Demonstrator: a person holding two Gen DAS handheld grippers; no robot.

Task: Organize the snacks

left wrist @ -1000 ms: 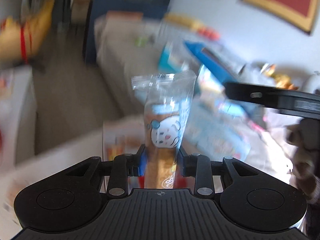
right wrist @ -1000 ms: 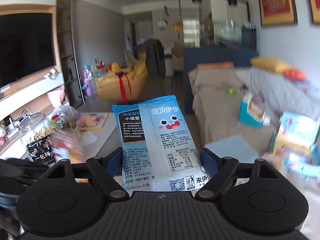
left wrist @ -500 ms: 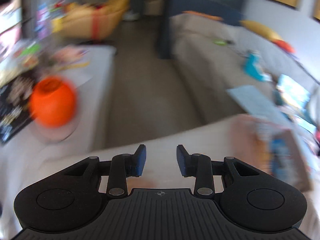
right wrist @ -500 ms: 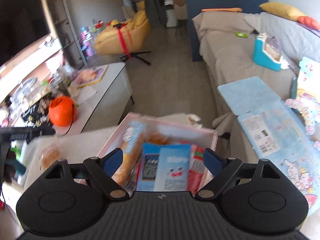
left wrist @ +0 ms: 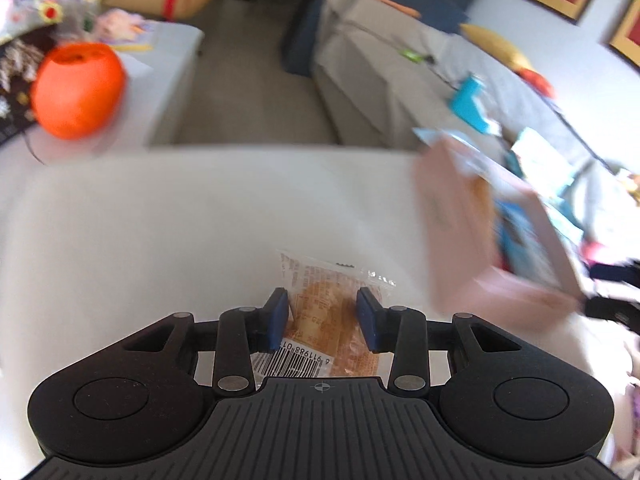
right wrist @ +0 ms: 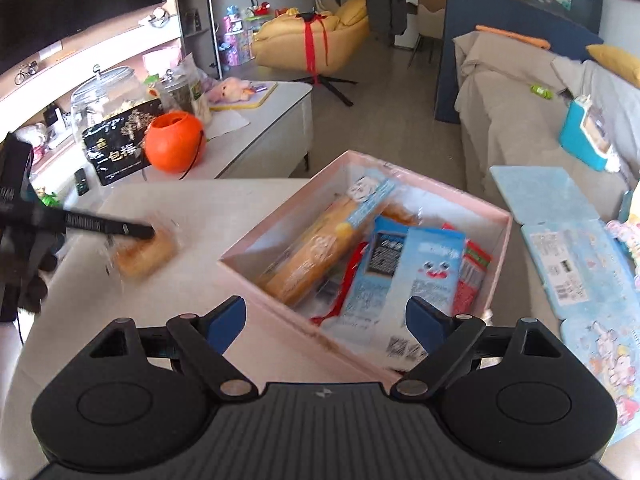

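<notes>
Snacks: a second ago each gripper held a packet, now both packets lie in the pink box (right wrist: 472, 200) and the left gripper (left wrist: 322, 316) straddles one wrapped bun (left wrist: 326, 320) on the bench (left wrist: 180, 220) left of the box, pads part open and not clamped. Right gripper (right wrist: 326, 320) hangs wide open and empty over the box's near rim. Count: one loose bun, one box, roughly four or five packets inside, overlap hides the exact number.
</notes>
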